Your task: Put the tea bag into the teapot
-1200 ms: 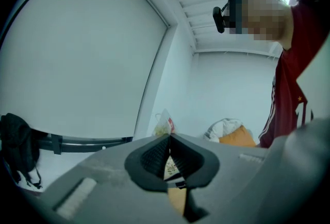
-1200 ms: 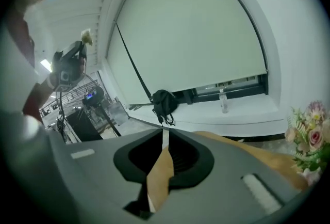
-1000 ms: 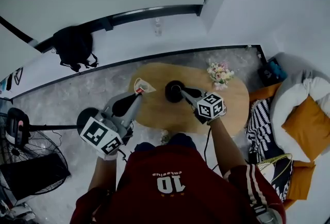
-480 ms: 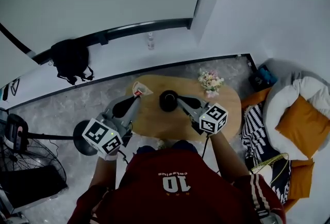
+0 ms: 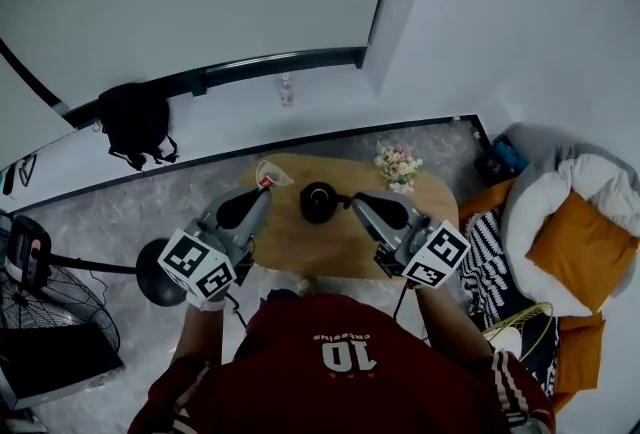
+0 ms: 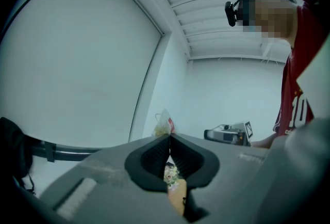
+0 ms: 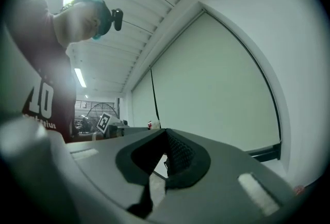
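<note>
Left tongs (image 5: 264, 190) pinch the tea bag (image 5: 271, 172) above the counter's (image 5: 330, 247) far-left edge; the teapot (image 5: 318, 203) stands just right of it. Right tongs (image 5: 354, 201), closed and empty, hang nearer.

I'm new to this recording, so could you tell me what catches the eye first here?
First, the tea bag pinched in the shut left hand-held gripper, by the wooden table's left end. Next, the black teapot at the table's middle, and the small flower bunch toward its far right.
</note>
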